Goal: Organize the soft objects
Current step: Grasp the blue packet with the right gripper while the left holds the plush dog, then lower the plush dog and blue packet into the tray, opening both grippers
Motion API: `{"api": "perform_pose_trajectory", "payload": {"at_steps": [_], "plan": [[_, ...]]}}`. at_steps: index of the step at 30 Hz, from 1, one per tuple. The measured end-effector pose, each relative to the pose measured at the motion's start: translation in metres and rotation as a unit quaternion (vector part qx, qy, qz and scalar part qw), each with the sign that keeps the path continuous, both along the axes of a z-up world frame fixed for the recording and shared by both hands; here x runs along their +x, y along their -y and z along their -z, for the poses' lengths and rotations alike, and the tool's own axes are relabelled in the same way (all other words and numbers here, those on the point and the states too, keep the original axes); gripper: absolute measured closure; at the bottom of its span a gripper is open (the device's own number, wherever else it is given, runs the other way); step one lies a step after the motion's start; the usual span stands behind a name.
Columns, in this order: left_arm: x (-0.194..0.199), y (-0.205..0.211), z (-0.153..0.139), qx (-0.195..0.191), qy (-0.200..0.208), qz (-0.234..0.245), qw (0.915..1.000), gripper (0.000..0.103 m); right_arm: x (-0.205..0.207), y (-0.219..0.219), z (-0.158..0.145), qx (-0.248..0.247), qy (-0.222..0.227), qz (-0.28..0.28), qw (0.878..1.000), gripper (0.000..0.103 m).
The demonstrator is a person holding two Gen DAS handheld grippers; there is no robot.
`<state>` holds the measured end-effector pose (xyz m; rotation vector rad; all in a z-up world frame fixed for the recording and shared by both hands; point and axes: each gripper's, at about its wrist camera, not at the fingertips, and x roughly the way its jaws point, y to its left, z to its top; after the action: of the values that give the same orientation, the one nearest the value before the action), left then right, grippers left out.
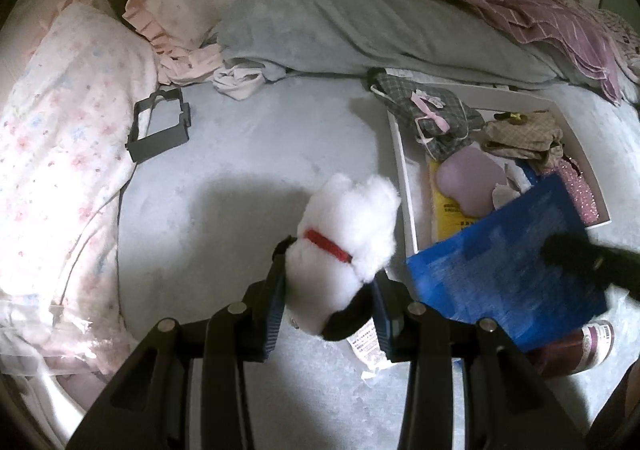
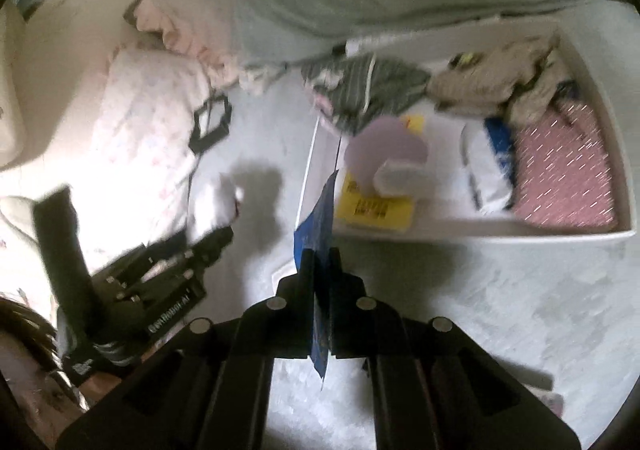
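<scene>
Gripping white plush dog [image 1: 348, 238]: left tongs [image 1: 328, 290]; blue sheet [image 2: 320, 218] clamped by right tongs [image 2: 322, 262], tray [image 2: 480, 228] at 1 o'clock.

A fluffy white plush toy [image 1: 352, 234] wears a red collar [image 1: 328, 246]. The flat sheet [image 1: 508, 266] is deep blue. A pale pillow [image 1: 60, 154] carries pink-and-blue florals; the crumpled blanket [image 1: 340, 22] is grey-blue, the shallow tray [image 2: 480, 228] white.

Dim, uneven light; glare bleaches the pale floral quilt [image 1: 60, 154]. Right wrist view motion-blurred; fisheye edges curve, corners black.
</scene>
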<state>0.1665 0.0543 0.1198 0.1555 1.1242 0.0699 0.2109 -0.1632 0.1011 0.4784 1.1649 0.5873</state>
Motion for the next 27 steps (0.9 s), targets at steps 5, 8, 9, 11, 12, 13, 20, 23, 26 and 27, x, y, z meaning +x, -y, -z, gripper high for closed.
{"api": "perform_pose_trajectory", "payload": {"at_steps": [5, 8, 9, 11, 12, 13, 20, 23, 26, 27], "plan": [[-0.001, 0.007, -0.008, -0.011, 0.022, 0.007, 0.9997, 0.065, 0.006, 0.033, -0.015, -0.003, 0.056, 0.061, 0.997, 0.096], [0.007, 0.019, -0.009, -0.027, 0.041, 0.019, 0.9986, 0.065, 0.009, 0.054, -0.023, -0.017, 0.091, 0.099, 0.991, 0.096], [0.013, 0.024, -0.008, -0.039, 0.049, 0.026, 0.9977, 0.065, 0.011, 0.059, -0.024, -0.021, 0.103, 0.109, 0.989, 0.096], [0.021, 0.032, -0.004, -0.056, 0.062, 0.034, 0.9959, 0.065, 0.018, 0.067, -0.026, -0.037, 0.128, 0.123, 0.983, 0.096], [0.025, 0.038, -0.002, -0.066, 0.072, 0.043, 0.9943, 0.065, 0.019, 0.067, -0.026, -0.046, 0.136, 0.126, 0.982, 0.096], [0.03, 0.045, 0.001, -0.079, 0.085, 0.058, 0.9915, 0.065, 0.023, 0.068, -0.024, -0.064, 0.144, 0.129, 0.979, 0.096], [0.057, 0.07, 0.038, -0.077, 0.092, 0.074, 0.99, 0.065, 0.043, 0.061, 0.007, -0.194, 0.141, 0.109, 0.965, 0.096], [0.061, 0.07, 0.049, -0.066, 0.088, 0.061, 0.9921, 0.065, 0.041, 0.053, 0.012, -0.236, 0.159, 0.094, 0.954, 0.095], [0.063, 0.07, 0.055, -0.063, 0.093, 0.06, 0.9918, 0.063, 0.04, 0.05, 0.019, -0.265, 0.16, 0.084, 0.947, 0.093], [0.063, 0.07, 0.057, -0.064, 0.092, 0.057, 0.9921, 0.06, 0.04, 0.049, 0.02, -0.27, 0.158, 0.081, 0.946, 0.093]]}}
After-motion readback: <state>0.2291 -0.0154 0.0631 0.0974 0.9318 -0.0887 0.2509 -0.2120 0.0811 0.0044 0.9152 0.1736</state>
